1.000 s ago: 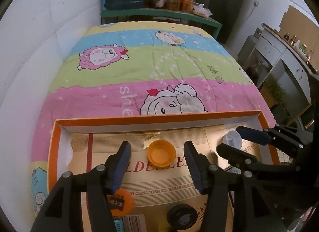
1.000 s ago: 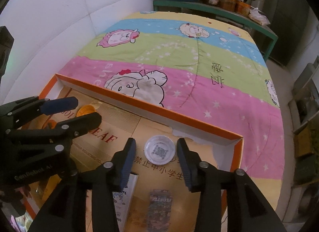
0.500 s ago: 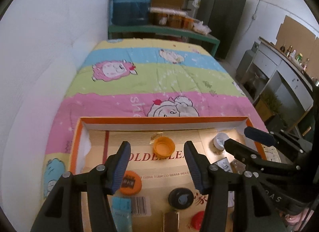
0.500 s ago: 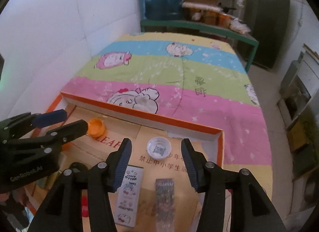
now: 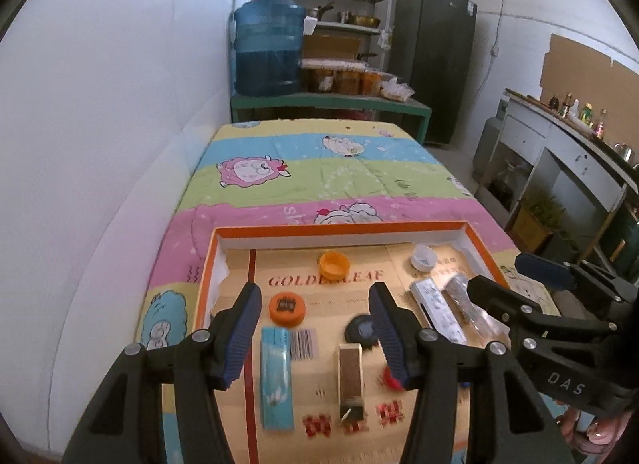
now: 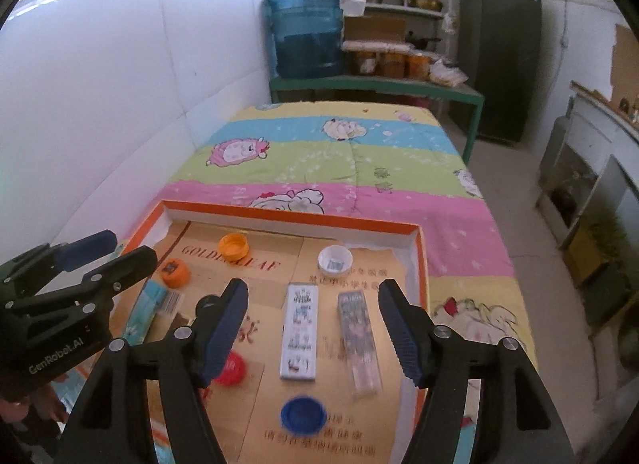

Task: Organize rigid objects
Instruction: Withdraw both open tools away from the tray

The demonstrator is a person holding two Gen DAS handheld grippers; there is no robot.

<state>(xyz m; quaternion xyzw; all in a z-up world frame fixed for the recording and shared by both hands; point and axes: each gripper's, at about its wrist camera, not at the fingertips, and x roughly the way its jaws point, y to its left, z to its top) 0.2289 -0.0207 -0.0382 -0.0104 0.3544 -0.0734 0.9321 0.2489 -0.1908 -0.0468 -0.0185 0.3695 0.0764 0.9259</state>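
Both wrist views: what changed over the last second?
Both hand-held grippers pulled back and up from the tray, so more of its contents show. The left hand-held gripper withdrew from the upturned orange cap; the right hand-held gripper withdrew from the white cap. Both sets of jaws are opening, pressing on nothing. Both caps and the rest stayed where they lay.
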